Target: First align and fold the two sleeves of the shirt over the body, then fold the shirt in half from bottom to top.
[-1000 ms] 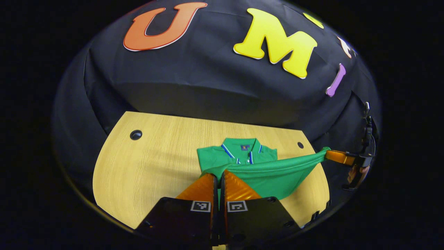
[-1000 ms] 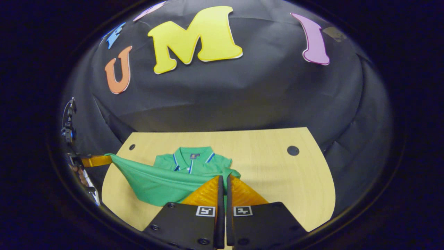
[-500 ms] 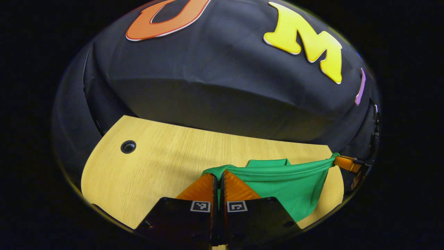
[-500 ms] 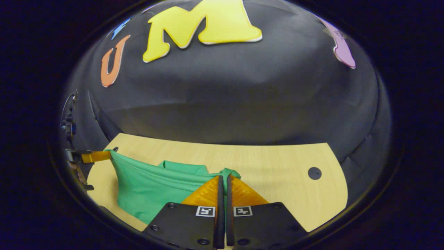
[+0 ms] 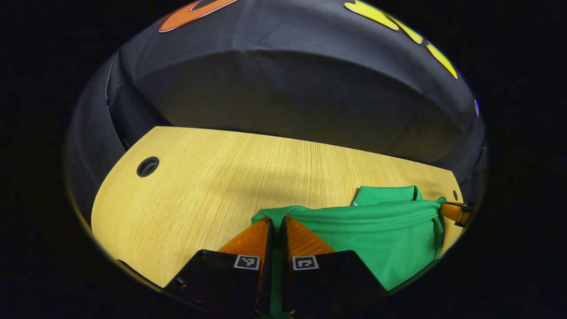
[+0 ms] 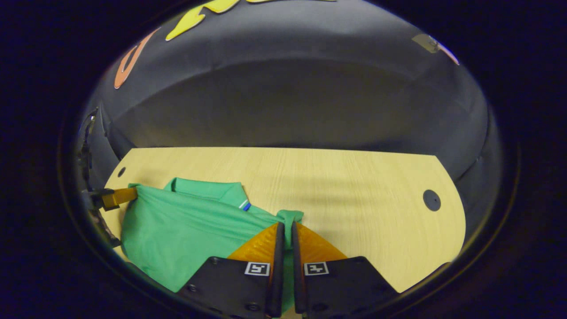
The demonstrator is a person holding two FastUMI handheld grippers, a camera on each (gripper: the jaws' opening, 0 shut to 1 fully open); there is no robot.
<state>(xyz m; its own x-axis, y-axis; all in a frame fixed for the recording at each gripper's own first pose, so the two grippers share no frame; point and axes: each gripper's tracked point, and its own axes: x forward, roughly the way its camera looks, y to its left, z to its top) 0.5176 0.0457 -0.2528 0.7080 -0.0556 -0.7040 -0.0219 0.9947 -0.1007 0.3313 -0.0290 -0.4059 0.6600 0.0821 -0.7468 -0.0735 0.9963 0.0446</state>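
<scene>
A green polo shirt (image 5: 381, 239) lies on the pale wooden table (image 5: 212, 177), its bottom hem lifted and carried over the body. My left gripper (image 5: 275, 220) is shut on one hem corner. My right gripper (image 6: 285, 225) is shut on the other corner of the shirt (image 6: 186, 230). The hem stretches as a taut band between them. A bit of the collar (image 6: 208, 188) with its blue-and-white trim peeks out past the raised hem. In the left gripper view the right gripper (image 5: 452, 211) shows at the far right; in the right gripper view the left gripper (image 6: 116, 197) shows at the far left.
The black cloth wall rises right behind the table's back edge. A round cable hole (image 5: 147, 166) sits at the table's left end and another hole (image 6: 431, 200) at its right end. Bare wood stretches around the shirt.
Both grippers have carried the hem forward over the body and lowered it toward the collar. The collar, plain to see a second ago, is now mostly covered. The table fills more of both views.
</scene>
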